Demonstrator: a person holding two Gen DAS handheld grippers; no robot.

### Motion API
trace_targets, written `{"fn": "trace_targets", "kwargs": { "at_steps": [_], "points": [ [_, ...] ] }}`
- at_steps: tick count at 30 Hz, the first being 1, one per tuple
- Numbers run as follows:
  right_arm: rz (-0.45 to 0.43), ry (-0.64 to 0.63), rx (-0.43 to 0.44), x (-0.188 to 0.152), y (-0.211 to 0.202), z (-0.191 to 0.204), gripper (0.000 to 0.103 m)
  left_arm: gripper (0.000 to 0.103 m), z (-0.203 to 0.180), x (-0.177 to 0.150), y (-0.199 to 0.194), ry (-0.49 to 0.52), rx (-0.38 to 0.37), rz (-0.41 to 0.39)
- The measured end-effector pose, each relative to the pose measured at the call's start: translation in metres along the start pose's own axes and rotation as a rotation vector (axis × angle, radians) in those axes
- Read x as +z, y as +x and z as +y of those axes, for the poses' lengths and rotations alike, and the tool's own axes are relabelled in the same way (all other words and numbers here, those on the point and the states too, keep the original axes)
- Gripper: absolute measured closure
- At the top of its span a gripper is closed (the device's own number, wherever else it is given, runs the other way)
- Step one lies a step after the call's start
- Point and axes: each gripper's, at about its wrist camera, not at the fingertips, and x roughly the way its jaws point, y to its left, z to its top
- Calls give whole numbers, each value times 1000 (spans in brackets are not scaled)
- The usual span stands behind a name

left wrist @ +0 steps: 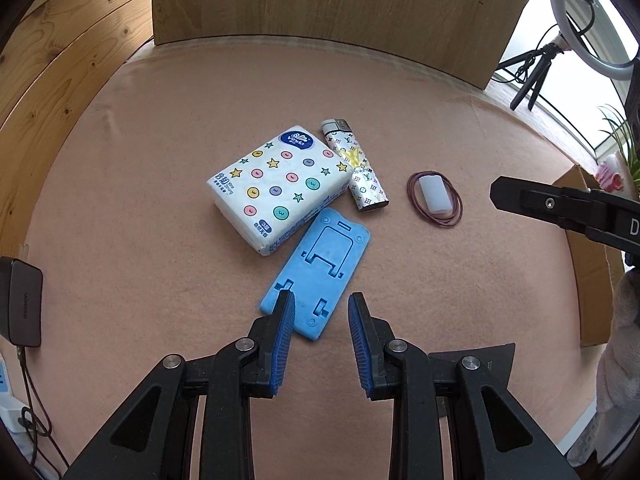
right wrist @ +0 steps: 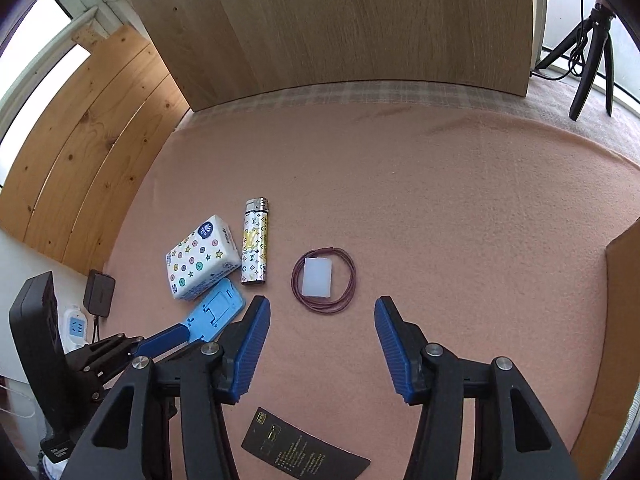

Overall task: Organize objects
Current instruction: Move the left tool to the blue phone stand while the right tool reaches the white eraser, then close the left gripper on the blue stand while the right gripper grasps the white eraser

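Note:
A blue phone stand (left wrist: 320,270) (right wrist: 216,310) lies flat on the pink cloth. My left gripper (left wrist: 322,306) is open, its blue pads either side of the stand's near end, just above it. A patterned tissue pack (left wrist: 280,184) (right wrist: 200,264) lies behind the stand, touching it. A patterned lighter (left wrist: 356,168) (right wrist: 255,242) lies beside the pack. A white translucent block (left wrist: 434,194) (right wrist: 317,278) sits inside a maroon hair band (left wrist: 456,216) (right wrist: 350,280). My right gripper (right wrist: 322,312) is open and empty, just short of the band.
A wooden board (left wrist: 320,0) (right wrist: 340,20) stands at the back. A cardboard box (left wrist: 592,272) (right wrist: 616,320) is at the right edge. A black card (right wrist: 304,454) lies under my right gripper. A black adapter (left wrist: 22,304) and power strip (right wrist: 76,326) are at the left.

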Motion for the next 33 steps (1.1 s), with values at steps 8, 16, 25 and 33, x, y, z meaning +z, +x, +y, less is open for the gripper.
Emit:
{"fn": "trace_targets", "kwargs": {
  "at_steps": [8, 16, 25, 33],
  "points": [
    [42, 0, -18, 13, 28, 9, 56, 56, 1, 9, 4, 41, 10, -2],
    [85, 18, -20, 19, 49, 8, 70, 49, 3, 7, 16, 57, 23, 12],
    [107, 12, -59, 19, 58, 10, 76, 53, 0, 6, 16, 75, 46, -9],
    [109, -3, -54, 11, 58, 12, 88, 58, 2, 4, 15, 81, 32, -22]
  ]
}}
